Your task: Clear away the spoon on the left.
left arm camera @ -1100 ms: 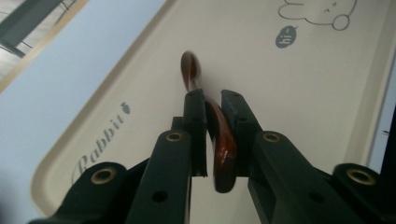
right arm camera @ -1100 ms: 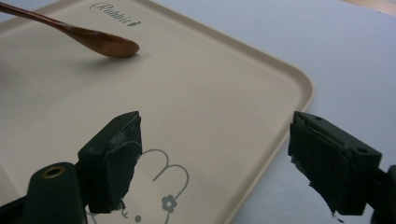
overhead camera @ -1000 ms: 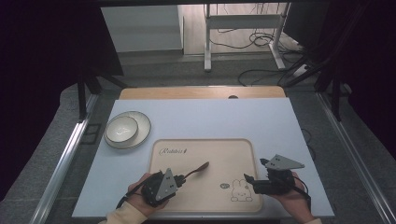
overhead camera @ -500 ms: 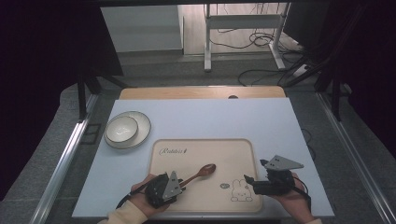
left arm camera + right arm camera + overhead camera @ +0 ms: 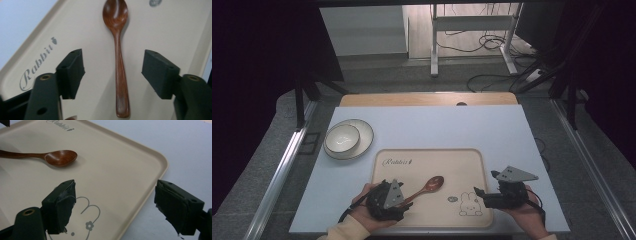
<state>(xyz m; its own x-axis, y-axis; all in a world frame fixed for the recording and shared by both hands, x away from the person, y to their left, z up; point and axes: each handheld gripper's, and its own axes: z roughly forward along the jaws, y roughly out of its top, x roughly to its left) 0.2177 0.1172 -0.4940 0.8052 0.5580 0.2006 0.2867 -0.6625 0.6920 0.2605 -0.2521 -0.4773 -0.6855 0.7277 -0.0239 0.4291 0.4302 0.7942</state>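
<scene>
You are in a lab or test room: your tabletop [image 5: 437, 125] sits between metal rails [image 5: 277, 172], with loose cables [image 5: 492, 80] on the floor behind.

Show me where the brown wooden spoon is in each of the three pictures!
High view: the brown wooden spoon lies low on the beige rabbit tray, beside the left gripper.
Left gripper view: the spoon runs up the middle, between the open jaws.
Right gripper view: the spoon is upper left.
Shared landmark: the tray's cursive lettering.
</scene>
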